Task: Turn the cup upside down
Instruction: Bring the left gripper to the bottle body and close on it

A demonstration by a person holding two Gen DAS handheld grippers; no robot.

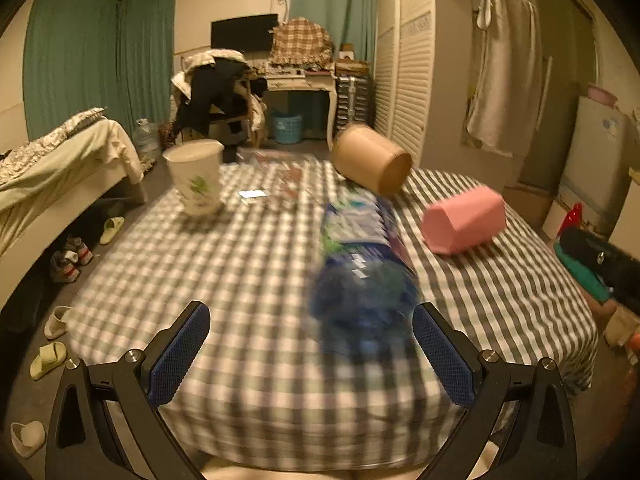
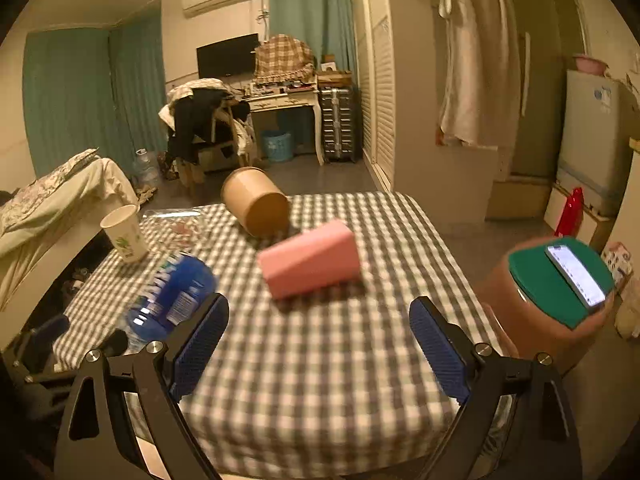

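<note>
White cup (image 1: 195, 176) upright on table

Covering the table, a grey-and-white checked tablecloth (image 2: 320, 360). Lying on its side on that cloth, blurred, a blue-labelled bottle (image 1: 360, 280). Standing just beside the table's right edge, a brown stool (image 2: 520, 320) with a green top, bearing a lit phone (image 2: 576, 276). Sitting against the far wall, a white desk (image 2: 280, 102), sheltering a blue basket (image 2: 277, 146). Resting on the floor near the bed (image 1: 60, 160), pale slippers (image 1: 48, 360).
</note>
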